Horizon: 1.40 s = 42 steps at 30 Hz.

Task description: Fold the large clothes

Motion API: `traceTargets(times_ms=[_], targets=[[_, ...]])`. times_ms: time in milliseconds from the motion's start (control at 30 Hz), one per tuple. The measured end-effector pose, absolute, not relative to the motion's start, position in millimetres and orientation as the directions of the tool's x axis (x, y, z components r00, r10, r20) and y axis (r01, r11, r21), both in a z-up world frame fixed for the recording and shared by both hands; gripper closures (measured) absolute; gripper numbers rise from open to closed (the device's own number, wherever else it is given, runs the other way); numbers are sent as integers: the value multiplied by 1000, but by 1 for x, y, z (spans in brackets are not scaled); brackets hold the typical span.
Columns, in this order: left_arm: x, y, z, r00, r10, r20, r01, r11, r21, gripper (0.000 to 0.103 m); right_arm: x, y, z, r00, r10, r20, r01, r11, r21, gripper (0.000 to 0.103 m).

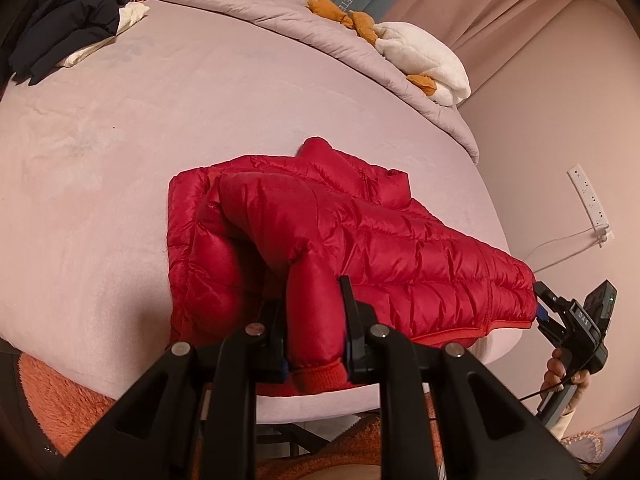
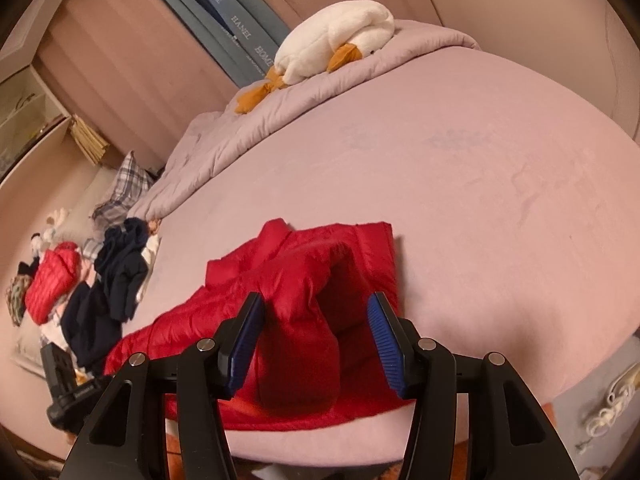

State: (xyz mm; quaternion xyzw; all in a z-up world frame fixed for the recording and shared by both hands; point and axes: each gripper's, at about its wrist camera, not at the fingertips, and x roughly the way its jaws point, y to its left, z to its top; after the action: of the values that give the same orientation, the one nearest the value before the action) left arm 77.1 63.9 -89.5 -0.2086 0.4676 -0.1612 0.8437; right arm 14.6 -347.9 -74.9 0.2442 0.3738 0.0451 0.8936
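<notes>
Sleeve cuff (image 1: 316,364) pinched in my left gripper (image 1: 316,336).
Right gripper (image 2: 316,344) spread, astride the other sleeve (image 2: 304,352); red jacket (image 1: 400,248) runs lengthwise between both hands.

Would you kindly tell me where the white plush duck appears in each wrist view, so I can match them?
Left wrist view: the white plush duck lies upper right, on the folded quilt.
Right wrist view: the duck lies top centre, on the same quilt.
Shared landmark: the red puffer jacket at the near bed edge.
</notes>
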Motion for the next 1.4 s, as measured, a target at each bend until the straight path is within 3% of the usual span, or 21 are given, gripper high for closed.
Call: traceTargets(times_ms=[667,833,900,1400], targets=[[76,61,-89,512,-451,-731,78,872,-484,85,10,-332,-91,660,389,-643,20,846,532,50],[74,58,-87,511,-446,-735,79,875,-477,85,14,-326,-91,663,418,-621,-25,841,541,85],[73,57,-85,516,-448,-730,81,874,-479,85,14,-321,-88,662,432,-613,-45,839,542,91],[71,55,-71,540,-464,-702,110,866,-488,85,21,-309,-62,717,399,-571,-101,871,482,93]])
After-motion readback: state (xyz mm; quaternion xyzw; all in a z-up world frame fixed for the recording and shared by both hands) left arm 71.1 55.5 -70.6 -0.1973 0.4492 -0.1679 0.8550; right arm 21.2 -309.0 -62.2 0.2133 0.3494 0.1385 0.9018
